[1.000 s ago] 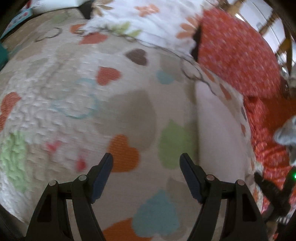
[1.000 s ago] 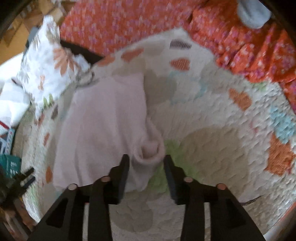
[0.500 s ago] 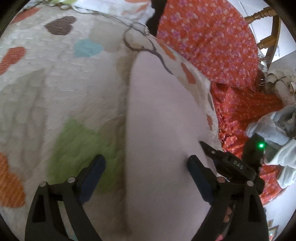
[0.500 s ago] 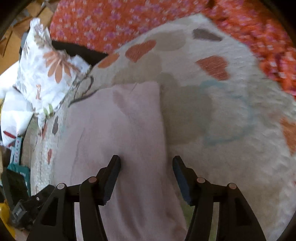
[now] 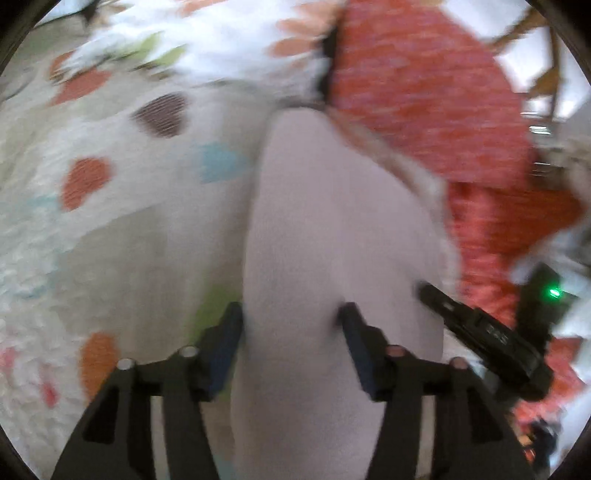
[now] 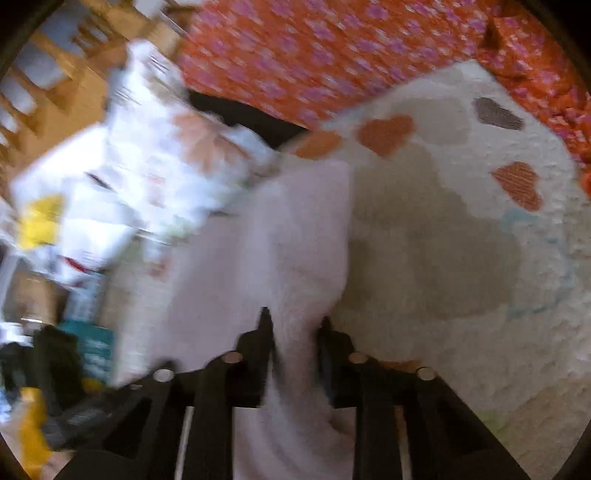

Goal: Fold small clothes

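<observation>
Garment: pale pink cloth point(image 5: 332, 240), a small piece of clothing, lies flat and long on the heart-print quilt point(image 5: 122, 221), close to the quilt's edge.
Handling: judged soft, light and limp; it should bunch and sag wherever it is lifted, so a pinch on a hem or corner looks better than one in the middle of the panel.
Left tongs: left gripper point(image 5: 291, 328) stands half-wide with its jaws closing; one finger sits at the cloth's left edge, the other on the cloth, and the pads do not yet press together.
Right tongs: right gripper point(image 6: 293, 332) is narrow and closing, with a ridge of the pink cloth point(image 6: 280, 240) rising between its fingers; whether the pads already bite is hard to say.
Around: floral pillow point(image 5: 221, 33) lies beyond the garment's far end, and an orange patterned spread point(image 5: 424, 92) lies past the quilt's edge.
Hard to make out: both views are smeared by motion; the garment's near end is cut off behind the tongs, so its type, sleeves or folds cannot be told. The dark clutter at the left of the right wrist view is unreadable.
</observation>
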Demonstrator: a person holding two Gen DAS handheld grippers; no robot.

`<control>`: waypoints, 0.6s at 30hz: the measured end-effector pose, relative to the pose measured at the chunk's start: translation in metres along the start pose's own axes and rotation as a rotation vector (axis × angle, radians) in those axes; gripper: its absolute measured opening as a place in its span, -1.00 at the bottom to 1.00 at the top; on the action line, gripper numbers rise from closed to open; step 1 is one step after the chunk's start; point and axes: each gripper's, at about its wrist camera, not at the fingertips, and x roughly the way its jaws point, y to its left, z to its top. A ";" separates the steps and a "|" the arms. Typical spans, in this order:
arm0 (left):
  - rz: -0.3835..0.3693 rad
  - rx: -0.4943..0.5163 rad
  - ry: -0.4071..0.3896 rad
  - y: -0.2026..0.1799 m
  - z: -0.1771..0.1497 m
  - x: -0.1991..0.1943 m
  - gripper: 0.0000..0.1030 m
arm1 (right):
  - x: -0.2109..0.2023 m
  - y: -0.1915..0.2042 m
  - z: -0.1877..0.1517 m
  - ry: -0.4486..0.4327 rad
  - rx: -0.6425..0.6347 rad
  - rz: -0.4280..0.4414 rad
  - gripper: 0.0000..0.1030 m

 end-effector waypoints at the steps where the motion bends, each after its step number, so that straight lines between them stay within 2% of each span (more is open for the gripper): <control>1: 0.056 -0.011 0.015 0.008 -0.001 0.006 0.08 | 0.011 -0.006 -0.003 0.033 0.012 -0.063 -0.37; 3: 0.051 -0.028 0.028 0.015 -0.003 0.006 0.10 | 0.011 -0.015 -0.006 0.035 0.064 -0.061 -0.37; 5: 0.038 -0.018 0.000 0.015 -0.002 -0.006 0.17 | -0.007 -0.015 -0.004 -0.019 0.090 -0.024 -0.37; 8: 0.089 0.025 -0.098 0.014 -0.001 -0.033 0.40 | -0.039 0.000 -0.005 -0.127 0.027 -0.039 -0.36; 10: 0.123 0.041 -0.141 0.017 -0.005 -0.045 0.41 | -0.047 0.013 -0.010 -0.150 -0.026 -0.021 -0.36; 14: 0.152 0.042 -0.149 0.034 -0.012 -0.054 0.41 | -0.043 0.050 -0.033 -0.079 -0.170 0.058 -0.37; 18: 0.198 0.044 -0.161 0.050 -0.020 -0.057 0.41 | -0.014 0.097 -0.074 0.026 -0.364 0.049 -0.37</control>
